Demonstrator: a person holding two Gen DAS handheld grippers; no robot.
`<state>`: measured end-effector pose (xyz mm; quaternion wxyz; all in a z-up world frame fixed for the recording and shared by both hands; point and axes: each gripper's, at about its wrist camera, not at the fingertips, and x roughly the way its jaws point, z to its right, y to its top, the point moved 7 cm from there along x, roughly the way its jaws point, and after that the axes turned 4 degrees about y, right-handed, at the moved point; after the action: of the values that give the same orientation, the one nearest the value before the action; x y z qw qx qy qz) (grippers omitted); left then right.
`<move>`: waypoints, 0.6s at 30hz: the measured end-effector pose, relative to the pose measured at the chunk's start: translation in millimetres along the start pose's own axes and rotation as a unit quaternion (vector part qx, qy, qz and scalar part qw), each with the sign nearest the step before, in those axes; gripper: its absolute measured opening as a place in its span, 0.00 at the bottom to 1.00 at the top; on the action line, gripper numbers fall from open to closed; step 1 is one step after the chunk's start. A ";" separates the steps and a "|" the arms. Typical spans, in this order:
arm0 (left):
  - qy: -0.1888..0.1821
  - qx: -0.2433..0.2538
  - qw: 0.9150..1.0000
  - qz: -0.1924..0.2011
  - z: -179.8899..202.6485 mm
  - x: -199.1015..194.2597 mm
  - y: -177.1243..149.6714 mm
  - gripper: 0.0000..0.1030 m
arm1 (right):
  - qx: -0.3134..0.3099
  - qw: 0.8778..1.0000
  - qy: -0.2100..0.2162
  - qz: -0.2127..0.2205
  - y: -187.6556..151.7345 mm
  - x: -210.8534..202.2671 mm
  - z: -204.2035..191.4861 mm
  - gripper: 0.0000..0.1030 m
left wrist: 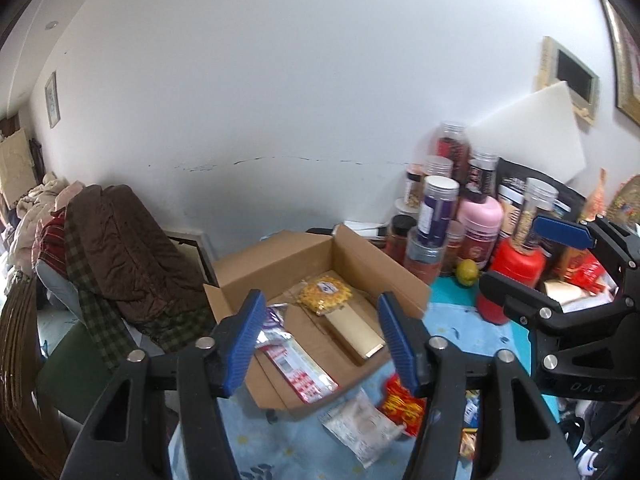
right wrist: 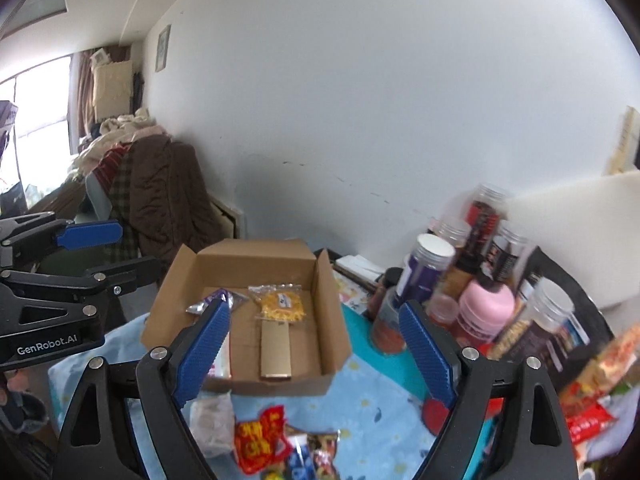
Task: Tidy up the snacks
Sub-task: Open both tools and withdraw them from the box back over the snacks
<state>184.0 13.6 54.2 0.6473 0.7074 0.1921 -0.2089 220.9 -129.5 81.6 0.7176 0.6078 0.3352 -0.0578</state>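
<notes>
An open cardboard box (left wrist: pixel 362 256) (right wrist: pixel 328 308) sits on a blue cloth. In it lie a yellow snack bag (left wrist: pixel 326 294) (right wrist: pixel 281 306), a gold bar (left wrist: pixel 356 334) (right wrist: pixel 275 346) and a silver, red and white packet (left wrist: pixel 298 368) (right wrist: pixel 214 300). Loose snacks lie on the cloth in front of the box: a white packet (left wrist: pixel 360 430) (right wrist: pixel 212 422) and a red and yellow packet (left wrist: pixel 402 402) (right wrist: pixel 260 442). My left gripper (left wrist: pixel 322 346) is open and empty above the box's near edge. My right gripper (right wrist: pixel 314 354) is open and empty, also over the box's near side. Each gripper shows at the edge of the other's view.
Jars and bottles (left wrist: pixel 438 212) (right wrist: pixel 486 304) crowd the right beside the box, with a red bottle (left wrist: pixel 514 276) and a lime (left wrist: pixel 468 272). More red snack packs (right wrist: pixel 588 408) lie far right. Clothes hang over a chair (left wrist: pixel 120 248) on the left. A white wall stands behind.
</notes>
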 end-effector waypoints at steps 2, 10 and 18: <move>-0.004 0.003 1.000 0.010 5.1 -11.6 -5.6 0.73 | 0.000 1.000 -0.004 0.004 -6.2 -12.8 0.7 0.86; -0.034 0.008 0.999 0.005 23.8 -37.5 -30.8 0.76 | -0.001 1.000 -0.017 0.011 -35.7 -50.4 -8.0 0.92; -0.063 0.008 0.998 -0.002 40.0 -52.2 -62.7 0.76 | 0.002 1.000 -0.024 0.002 -77.4 -69.2 -24.9 0.93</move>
<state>104.3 -20.8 27.2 0.6518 0.6977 0.1507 -0.2563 119.6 -148.9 54.3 0.7245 0.6083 0.3162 -0.0715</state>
